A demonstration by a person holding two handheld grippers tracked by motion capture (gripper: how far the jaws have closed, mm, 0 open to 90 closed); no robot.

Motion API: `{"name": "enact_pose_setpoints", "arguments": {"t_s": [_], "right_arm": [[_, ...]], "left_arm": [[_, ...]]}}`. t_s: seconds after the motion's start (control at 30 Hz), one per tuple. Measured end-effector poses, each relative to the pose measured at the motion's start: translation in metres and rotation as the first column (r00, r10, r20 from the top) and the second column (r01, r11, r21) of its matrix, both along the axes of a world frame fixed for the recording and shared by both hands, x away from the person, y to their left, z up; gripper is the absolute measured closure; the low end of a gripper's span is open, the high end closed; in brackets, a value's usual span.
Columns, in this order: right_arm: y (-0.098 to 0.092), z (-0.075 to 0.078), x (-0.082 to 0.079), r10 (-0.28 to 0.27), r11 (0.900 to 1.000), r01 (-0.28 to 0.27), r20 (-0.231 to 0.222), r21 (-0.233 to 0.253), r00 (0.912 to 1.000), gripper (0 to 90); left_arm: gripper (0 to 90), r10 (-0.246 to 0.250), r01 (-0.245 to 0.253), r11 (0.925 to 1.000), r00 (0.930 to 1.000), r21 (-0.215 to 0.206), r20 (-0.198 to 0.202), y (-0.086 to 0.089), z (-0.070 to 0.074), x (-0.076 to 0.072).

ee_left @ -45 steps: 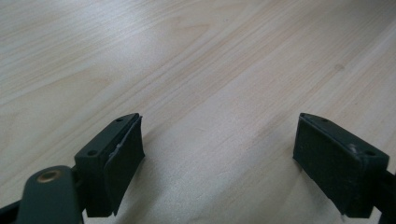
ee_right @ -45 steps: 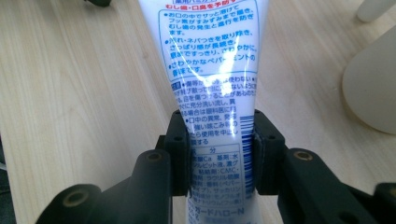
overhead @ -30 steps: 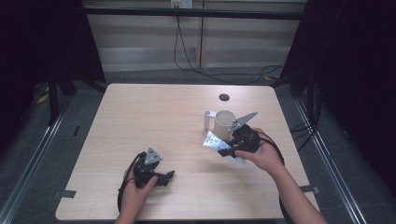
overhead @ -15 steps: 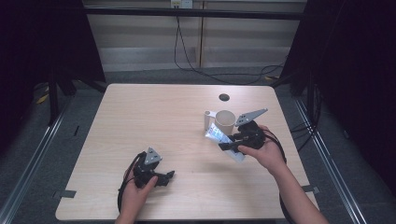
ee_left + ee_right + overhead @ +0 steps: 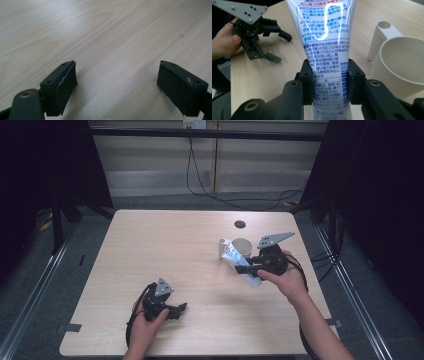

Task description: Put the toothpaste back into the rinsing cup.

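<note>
A white and blue toothpaste tube (image 5: 233,255) is held off the table, tilted, with its upper end close to a cream cup (image 5: 243,247) that has a side handle. My right gripper (image 5: 246,267) is shut on the tube's lower part. In the right gripper view the tube (image 5: 327,42) stands between the jaws, printed side toward the camera, and the cup (image 5: 404,60) is just to its right. My left gripper (image 5: 179,310) rests open on the table near the front edge. Its fingertips (image 5: 61,86) stand wide apart over bare wood. The left gripper (image 5: 282,48) is also seen in the right gripper view.
The light wooden table (image 5: 165,245) has a dark round hole (image 5: 240,224) at the back right. Metal rails run along both sides of it on the floor, and black cables (image 5: 200,175) hang behind.
My right gripper has carried the tube slightly right and back, toward the cup. The left gripper has stayed still.
</note>
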State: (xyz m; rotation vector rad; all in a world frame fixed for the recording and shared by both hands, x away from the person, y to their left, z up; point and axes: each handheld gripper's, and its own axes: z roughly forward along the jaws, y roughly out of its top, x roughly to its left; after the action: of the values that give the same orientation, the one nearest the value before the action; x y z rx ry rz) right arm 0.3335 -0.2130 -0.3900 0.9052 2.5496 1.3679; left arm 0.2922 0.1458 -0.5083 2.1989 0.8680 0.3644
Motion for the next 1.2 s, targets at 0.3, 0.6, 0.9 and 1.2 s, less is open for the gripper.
{"name": "enact_pose_setpoints", "arguments": {"t_s": [0.3,0.6,0.9,1.2], "right_arm": [[-0.001,0.009,0.001,-0.022,0.999,0.020,0.033,0.047,0.9992,65.0],[0.000,0.016,0.003,-0.042,0.997,0.038,0.057,0.060,0.9975,64.9],[-0.004,0.022,0.009,-0.088,0.991,0.079,0.088,0.105,0.9922,64.8],[-0.008,0.022,0.011,-0.146,0.980,0.128,0.115,0.151,0.9826,64.8]], "left_arm": [[15.8,0.000,0.000,1.0000,1.0000,0.001,0.000,0.000,0.000,0.000],[15.8,-0.001,0.001,1.0000,1.0000,0.002,-0.001,0.000,0.000,0.000],[15.8,-0.001,0.001,1.0000,1.0000,0.002,-0.001,0.000,0.000,0.000],[15.9,0.000,0.000,1.0000,1.0000,0.001,-0.001,0.000,0.000,0.000]]}}
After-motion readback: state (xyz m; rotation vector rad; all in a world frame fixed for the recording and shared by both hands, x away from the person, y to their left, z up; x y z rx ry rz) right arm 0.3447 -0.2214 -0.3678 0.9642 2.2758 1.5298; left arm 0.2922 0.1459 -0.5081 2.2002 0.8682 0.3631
